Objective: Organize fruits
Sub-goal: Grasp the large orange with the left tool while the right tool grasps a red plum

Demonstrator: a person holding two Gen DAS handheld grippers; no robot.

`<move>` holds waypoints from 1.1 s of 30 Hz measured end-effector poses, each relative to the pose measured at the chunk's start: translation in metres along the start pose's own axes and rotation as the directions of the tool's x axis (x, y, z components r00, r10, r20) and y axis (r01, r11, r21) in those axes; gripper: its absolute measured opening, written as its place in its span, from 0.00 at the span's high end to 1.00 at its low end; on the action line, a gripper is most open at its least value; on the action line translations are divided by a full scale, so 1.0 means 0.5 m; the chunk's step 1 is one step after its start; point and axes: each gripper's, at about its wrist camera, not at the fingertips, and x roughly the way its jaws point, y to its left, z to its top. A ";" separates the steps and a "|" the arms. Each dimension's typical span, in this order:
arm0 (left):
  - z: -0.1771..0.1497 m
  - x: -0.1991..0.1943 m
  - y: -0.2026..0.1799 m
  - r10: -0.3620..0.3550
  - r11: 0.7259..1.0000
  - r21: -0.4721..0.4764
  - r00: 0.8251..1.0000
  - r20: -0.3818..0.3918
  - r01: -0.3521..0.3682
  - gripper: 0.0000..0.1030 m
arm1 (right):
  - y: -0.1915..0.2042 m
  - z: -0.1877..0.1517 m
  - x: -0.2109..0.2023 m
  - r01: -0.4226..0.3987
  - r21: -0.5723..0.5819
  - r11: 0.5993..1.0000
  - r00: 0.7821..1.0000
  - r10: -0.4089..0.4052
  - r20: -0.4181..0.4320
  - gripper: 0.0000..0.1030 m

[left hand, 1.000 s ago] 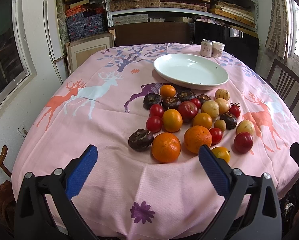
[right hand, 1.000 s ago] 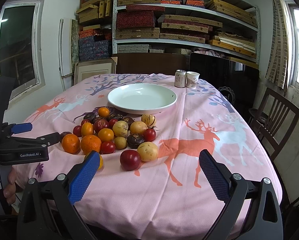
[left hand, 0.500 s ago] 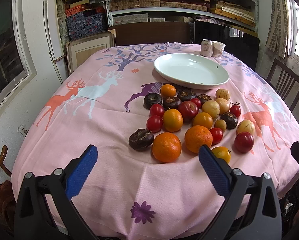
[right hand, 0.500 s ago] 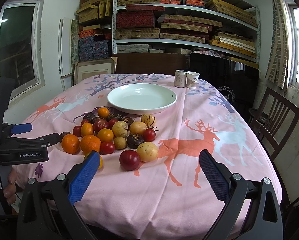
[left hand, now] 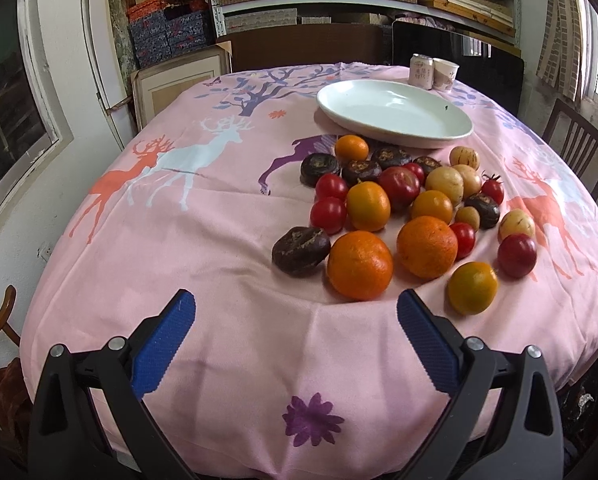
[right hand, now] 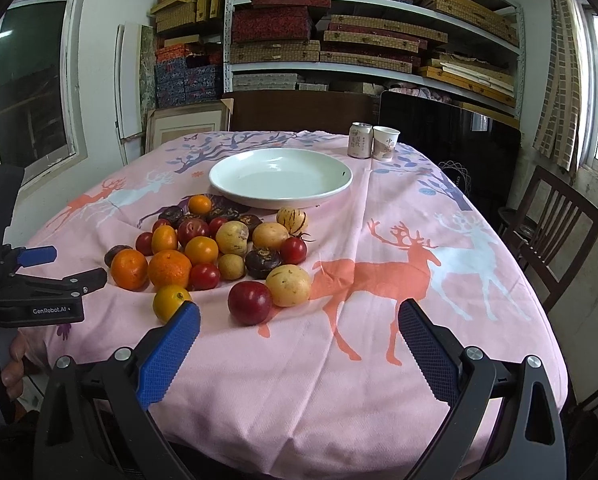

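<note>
A loose pile of fruit lies on the pink deer-print tablecloth (left hand: 203,240): oranges (left hand: 360,265), red tomatoes, dark brown fruit (left hand: 301,245), pale yellow fruit (right hand: 288,285) and a dark red plum (right hand: 249,302). Behind the pile sits an empty white plate (left hand: 395,114) (right hand: 281,176). My left gripper (left hand: 295,312) hangs open near the table's front edge, just short of the nearest orange, holding nothing. My right gripper (right hand: 299,322) is open too, over bare cloth in front of the plum. In the right wrist view the left gripper (right hand: 47,276) shows at the left edge, held by a hand.
A drink can (right hand: 360,140) and a paper cup (right hand: 386,143) stand behind the plate at the table's far edge. A wooden chair (right hand: 555,236) stands to the right of the table. Shelves of boxes (right hand: 339,40) fill the back wall.
The left gripper has edged slightly forward toward the fruit. The right gripper and the fruit have barely shifted.
</note>
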 end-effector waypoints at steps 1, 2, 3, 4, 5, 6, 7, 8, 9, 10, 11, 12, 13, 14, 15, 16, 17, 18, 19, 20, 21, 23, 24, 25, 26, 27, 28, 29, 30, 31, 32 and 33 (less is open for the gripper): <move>-0.002 0.007 0.001 0.000 1.000 0.004 1.000 -0.008 0.000 0.04 | -0.002 0.001 0.005 -0.003 -0.004 1.000 1.000 0.003 -0.008 0.07; -0.002 0.012 0.001 -0.007 1.000 0.008 1.000 -0.011 0.007 0.04 | -0.001 -0.001 0.009 -0.010 -0.009 1.000 1.000 0.009 -0.017 0.08; -0.002 0.016 -0.001 -0.017 1.000 0.017 1.000 -0.009 0.017 0.04 | 0.001 -0.002 0.011 -0.014 -0.012 1.000 1.000 0.014 -0.023 0.09; 0.000 0.018 -0.003 -0.019 1.000 0.024 1.000 -0.006 0.019 0.04 | 0.003 -0.003 0.013 -0.016 -0.015 1.000 1.000 0.016 -0.026 0.09; 0.003 0.022 -0.005 -0.021 0.999 0.031 1.000 -0.006 0.021 0.04 | 0.004 -0.003 0.012 -0.017 -0.018 1.000 1.000 0.016 -0.025 0.09; 0.006 0.027 -0.007 -0.033 0.999 0.034 0.999 -0.008 0.034 0.04 | 0.004 -0.001 0.012 -0.016 -0.021 1.000 1.000 0.015 -0.025 0.09; 0.006 0.030 -0.009 -0.056 0.998 0.036 0.998 -0.009 0.057 0.04 | 0.000 0.000 0.013 -0.015 -0.022 1.000 1.000 0.015 -0.025 0.09; 0.009 0.032 -0.012 -0.078 0.996 0.036 0.997 -0.010 0.078 0.04 | 0.000 0.000 0.014 -0.015 -0.018 1.000 0.999 0.015 -0.028 0.09; 0.010 0.032 -0.016 -0.103 0.994 0.037 0.995 -0.005 0.103 0.04 | -0.002 -0.001 0.016 -0.013 -0.014 1.000 0.999 0.013 -0.033 0.09; 0.009 0.031 -0.021 -0.124 0.991 0.044 0.992 0.004 0.124 0.05 | -0.005 -0.002 0.018 -0.011 -0.009 1.000 0.999 0.011 -0.039 0.09; 0.009 0.032 -0.027 -0.129 0.990 0.052 0.992 0.008 0.129 0.05 | -0.010 -0.001 0.022 -0.010 -0.004 1.000 0.999 0.010 -0.043 0.09; 0.009 0.036 -0.034 -0.127 0.990 0.064 0.992 0.007 0.127 0.08 | -0.012 -0.002 0.024 -0.008 0.001 1.000 0.999 0.008 -0.047 0.09; 0.009 0.041 -0.041 -0.124 0.990 0.075 0.992 0.004 0.123 0.14 | -0.016 -0.002 0.027 -0.008 0.004 1.000 0.999 0.008 -0.051 0.09; 0.009 0.051 -0.046 -0.123 0.989 0.088 0.992 -0.003 0.123 0.20 | -0.018 -0.002 0.029 -0.009 0.007 1.000 0.999 0.009 -0.053 0.09; 0.009 0.063 -0.048 -0.122 0.988 0.095 0.992 -0.019 0.123 0.33 | -0.020 -0.003 0.031 -0.009 0.009 1.000 0.998 0.010 -0.055 0.09; 0.010 0.078 -0.049 -0.137 0.985 0.098 0.990 -0.042 0.141 0.41 | -0.020 -0.004 0.031 -0.010 0.009 1.000 0.998 0.011 -0.057 0.09; 0.011 0.086 -0.048 -0.147 0.984 0.099 0.988 -0.048 0.151 0.42 | -0.022 -0.004 0.033 -0.011 0.009 1.000 0.998 0.012 -0.058 0.09; 0.013 0.089 -0.046 -0.150 0.983 0.099 0.988 -0.043 0.153 0.42 | -0.026 -0.004 0.035 -0.012 0.010 1.000 0.998 0.013 -0.059 0.09; 0.016 0.091 -0.046 -0.142 0.984 0.101 0.989 -0.038 0.146 0.43 | -0.029 -0.005 0.036 -0.011 0.012 1.000 0.998 0.012 -0.061 0.09; 0.021 0.093 -0.047 -0.139 0.984 0.105 0.990 -0.038 0.142 0.43 | -0.032 -0.006 0.038 -0.010 0.015 1.000 0.998 0.011 -0.063 0.09; 0.026 0.093 -0.047 -0.134 0.985 0.106 0.990 -0.035 0.137 0.43 | -0.036 -0.007 0.041 -0.009 0.019 1.000 0.998 0.011 -0.066 0.09; 0.034 0.091 -0.046 -0.127 0.986 0.105 0.992 -0.024 0.129 0.43 | -0.041 -0.008 0.045 -0.008 0.027 1.000 0.997 0.010 -0.071 0.09; 0.037 0.091 -0.046 -0.129 0.986 0.103 0.991 -0.023 0.131 0.43 | -0.043 -0.008 0.046 -0.007 0.029 1.000 0.997 0.009 -0.072 0.09; 0.039 0.094 -0.046 -0.127 0.986 0.104 0.992 -0.025 0.129 0.43 | -0.045 -0.009 0.048 -0.007 0.031 0.999 0.997 0.009 -0.074 0.09; 0.039 0.099 -0.048 -0.124 0.986 0.106 0.992 -0.031 0.126 0.43 | -0.046 -0.009 0.050 -0.006 0.032 0.999 0.997 0.009 -0.076 0.09; 0.037 0.104 -0.048 -0.126 0.986 0.106 0.991 -0.037 0.129 0.45 | -0.048 -0.008 0.053 -0.007 0.034 0.999 0.997 0.009 -0.080 0.09; 0.035 0.108 -0.049 -0.135 0.985 0.104 0.990 -0.044 0.139 0.55 | -0.049 -0.008 0.055 -0.006 0.035 0.999 0.997 0.009 -0.082 0.09; 0.035 0.108 -0.047 -0.154 0.983 0.098 0.987 -0.046 0.158 0.58 | -0.050 -0.008 0.057 -0.006 0.036 0.999 0.996 0.009 -0.084 0.09; 0.036 0.106 -0.046 -0.160 0.982 0.091 0.986 -0.043 0.163 0.58 | -0.051 -0.008 0.059 -0.006 0.037 0.999 0.996 0.009 -0.088 0.09; 0.034 0.104 -0.044 -0.167 0.982 0.087 0.985 -0.038 0.170 0.58 | -0.051 -0.009 0.061 -0.007 0.038 0.999 0.996 0.011 -0.092 0.09; 0.033 0.099 -0.043 -0.178 0.980 0.084 0.983 -0.032 0.180 0.59 | -0.050 -0.009 0.063 -0.012 0.037 0.999 0.995 0.016 -0.096 0.11; 0.032 0.095 -0.041 -0.182 0.979 0.084 0.983 -0.026 0.183 0.59 | -0.047 -0.009 0.065 -0.025 0.036 0.999 0.995 0.028 -0.100 0.12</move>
